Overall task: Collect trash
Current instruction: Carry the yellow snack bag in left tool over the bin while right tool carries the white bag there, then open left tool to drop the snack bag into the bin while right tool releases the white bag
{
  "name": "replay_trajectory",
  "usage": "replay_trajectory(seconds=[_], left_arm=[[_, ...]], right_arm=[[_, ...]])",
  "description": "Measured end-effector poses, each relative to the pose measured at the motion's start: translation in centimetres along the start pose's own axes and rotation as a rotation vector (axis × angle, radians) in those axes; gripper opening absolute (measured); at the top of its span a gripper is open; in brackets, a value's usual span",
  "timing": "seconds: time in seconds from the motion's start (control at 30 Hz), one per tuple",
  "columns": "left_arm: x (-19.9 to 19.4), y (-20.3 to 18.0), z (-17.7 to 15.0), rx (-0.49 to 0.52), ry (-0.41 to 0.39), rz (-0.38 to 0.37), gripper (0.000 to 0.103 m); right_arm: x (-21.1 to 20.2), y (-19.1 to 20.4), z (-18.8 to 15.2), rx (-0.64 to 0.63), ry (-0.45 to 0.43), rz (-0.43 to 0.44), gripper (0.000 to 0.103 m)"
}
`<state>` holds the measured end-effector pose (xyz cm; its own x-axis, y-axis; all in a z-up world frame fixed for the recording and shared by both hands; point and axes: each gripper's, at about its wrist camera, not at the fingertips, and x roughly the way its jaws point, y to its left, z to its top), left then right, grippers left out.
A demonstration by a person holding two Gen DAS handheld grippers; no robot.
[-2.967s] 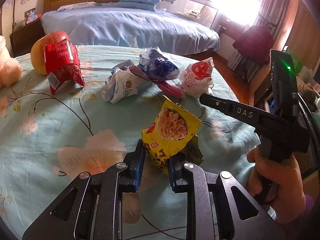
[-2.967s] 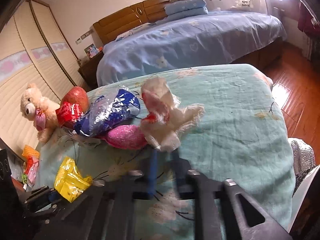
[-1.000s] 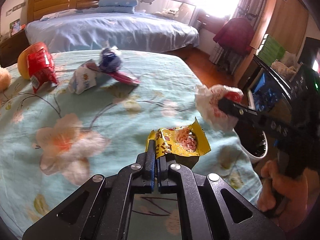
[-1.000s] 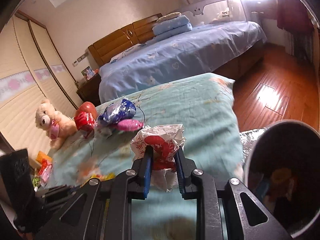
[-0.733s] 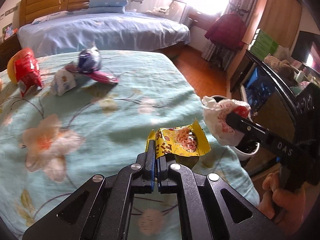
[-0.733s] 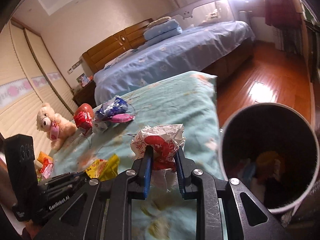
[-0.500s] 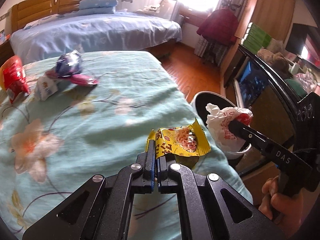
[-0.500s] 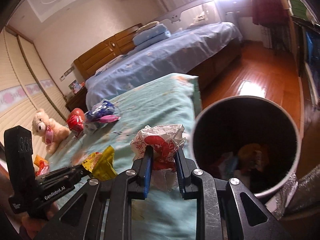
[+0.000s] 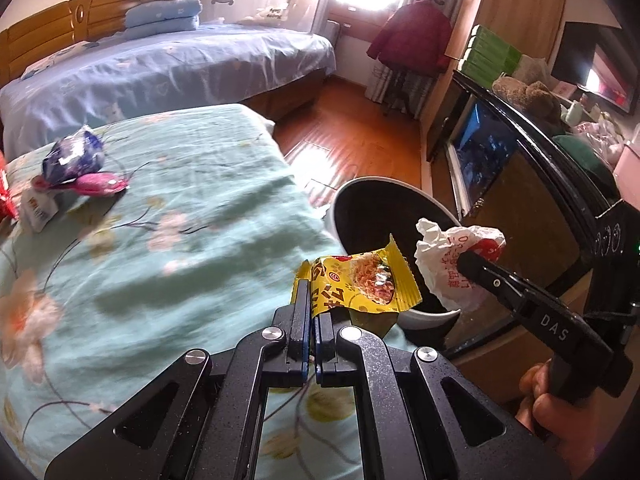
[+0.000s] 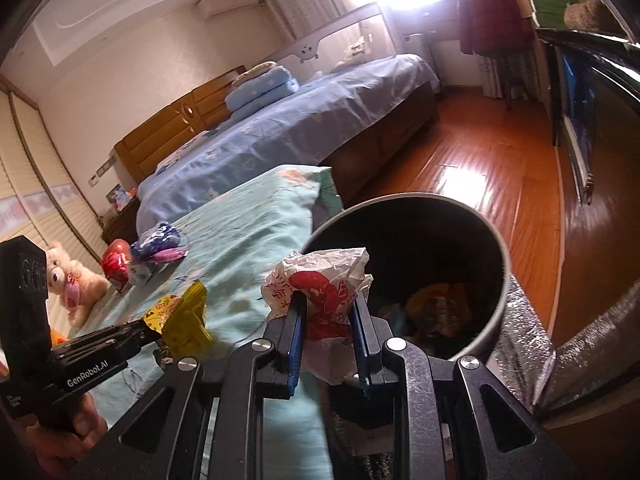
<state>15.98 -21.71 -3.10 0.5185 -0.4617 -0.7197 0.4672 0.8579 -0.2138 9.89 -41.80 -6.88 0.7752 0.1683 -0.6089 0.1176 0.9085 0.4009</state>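
The bin (image 10: 502, 280) stands open-mouthed just off the right edge of the green bedspread (image 9: 180, 240), with trash lying low inside (plenty of depth above it). A dark cabinet (image 9: 532, 208) crowds its right side. Far left on the spread, a cluster of wrappers (image 9: 76, 164) lies; the near stretch is bare

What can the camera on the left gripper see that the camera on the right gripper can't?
Only the left wrist view shows the dark red coat hanging by the window and the stacked green boxes. Only the right wrist view shows the cream teddy bear and the rubbish lying inside the round dark bin. Both show the yellow snack wrapper and the crumpled white-and-red wrapper, each clamped in a gripper.
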Motion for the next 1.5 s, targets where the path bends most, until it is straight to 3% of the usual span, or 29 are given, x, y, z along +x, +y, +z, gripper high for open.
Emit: replay_trajectory(seconds=[0.7,1.37,1.5], left_arm=[[3.9,-3.9,2.4,0.061,0.039,-0.023,0.001],[6.2,-5.4,3.8,0.084,0.074,-0.026,0.001],[6.4,-5.3,3.8,0.086,0.091,-0.031,0.007]], right_arm=[[0.9,-3.4,1.1,0.001,0.011,-0.084,0.022],[2.4,-4.9,2.6,0.015,0.035,-0.101,0.024],[2.7,-5.2,2.9,0.022,0.047,-0.106,0.029]])
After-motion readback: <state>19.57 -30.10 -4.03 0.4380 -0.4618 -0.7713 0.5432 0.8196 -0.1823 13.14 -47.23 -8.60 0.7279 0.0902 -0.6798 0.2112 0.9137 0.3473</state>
